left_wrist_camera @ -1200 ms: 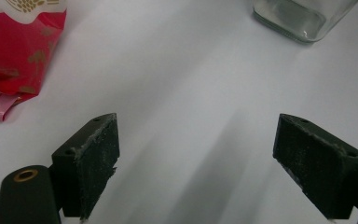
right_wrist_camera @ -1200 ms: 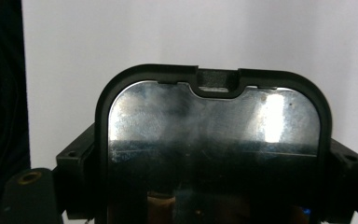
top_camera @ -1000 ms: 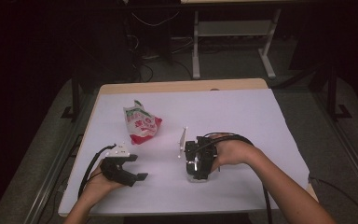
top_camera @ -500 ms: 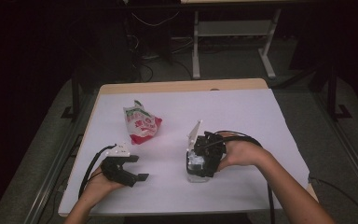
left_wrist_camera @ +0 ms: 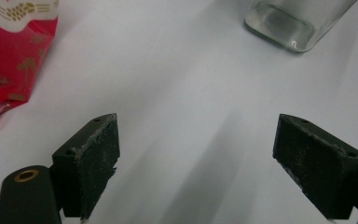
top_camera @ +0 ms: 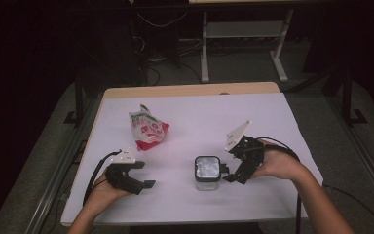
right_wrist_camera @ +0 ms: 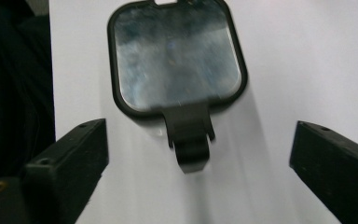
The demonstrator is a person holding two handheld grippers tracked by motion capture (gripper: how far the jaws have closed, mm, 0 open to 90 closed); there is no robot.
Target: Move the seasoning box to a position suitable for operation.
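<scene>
A square clear container (top_camera: pixel 207 169) with a black-rimmed lid stands upright on the white table (top_camera: pixel 214 122), near the front middle. My right gripper (top_camera: pixel 226 174) is just right of it and apart from it. Its jaws have just been opening, and nothing is between them. In the right gripper view the lid (right_wrist_camera: pixel 177 56) and its black latch tab lie ahead of the open right gripper (right_wrist_camera: pixel 199 156). A red and white snack bag (top_camera: pixel 147 129) lies at the left middle. My left gripper (top_camera: pixel 145 175) rests open at the front left, its jaws empty (left_wrist_camera: pixel 198 158); the bag (left_wrist_camera: pixel 14 51) and container (left_wrist_camera: pixel 293 23) lie beyond them.
The table's front edge runs close below both hands. A black cable (top_camera: pixel 97 170) loops from the left gripper toward the table's left edge. Beyond the far edge stand a metal desk frame (top_camera: pixel 243 39) and floor cables.
My right gripper has moved off to the right, away from the container it was over, leaving the container standing alone. The left gripper has stayed put.
</scene>
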